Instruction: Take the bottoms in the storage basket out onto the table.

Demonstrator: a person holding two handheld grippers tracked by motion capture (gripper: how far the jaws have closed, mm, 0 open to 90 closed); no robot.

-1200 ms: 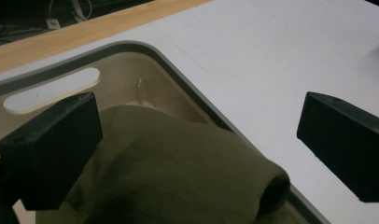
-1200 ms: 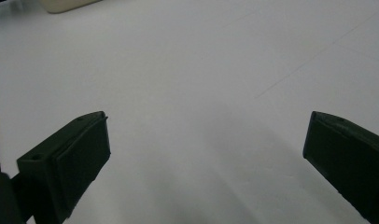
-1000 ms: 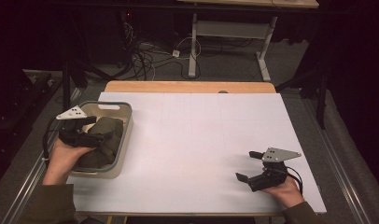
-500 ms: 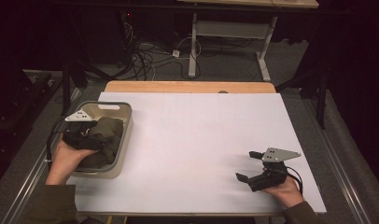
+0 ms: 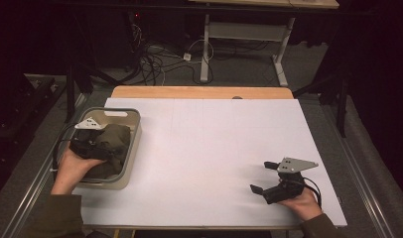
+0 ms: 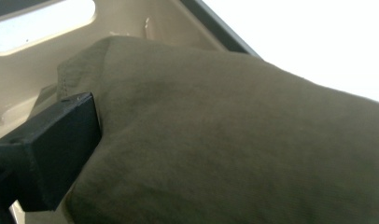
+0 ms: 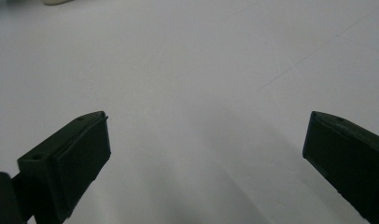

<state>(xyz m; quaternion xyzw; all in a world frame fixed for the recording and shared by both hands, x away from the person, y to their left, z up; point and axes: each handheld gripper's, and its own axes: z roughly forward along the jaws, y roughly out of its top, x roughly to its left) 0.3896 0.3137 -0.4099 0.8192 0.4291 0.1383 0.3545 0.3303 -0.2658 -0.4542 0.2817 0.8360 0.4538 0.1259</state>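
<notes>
While the right gripper (image 5: 263,177) idles wide open and empty far from the bin (image 5: 131,148), the left gripper (image 5: 93,144) has pushed deeper into the bin; jaws press the olive cloth (image 6: 234,140), grip can't be confirmed

Olive-green cloth (image 6: 234,140); beige bin (image 5: 131,148); white table sheet (image 5: 214,148); black jaws.

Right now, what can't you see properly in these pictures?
- Left gripper, left gripper view: one black jaw shows; the olive-green cloth bundle hides the other, so its grip is unclear.
- Beige plastic bin, high view: the cloth and hand cover its floor.
- Right gripper, right gripper view: the right-hand jaw is cut by the frame's edge.
</notes>
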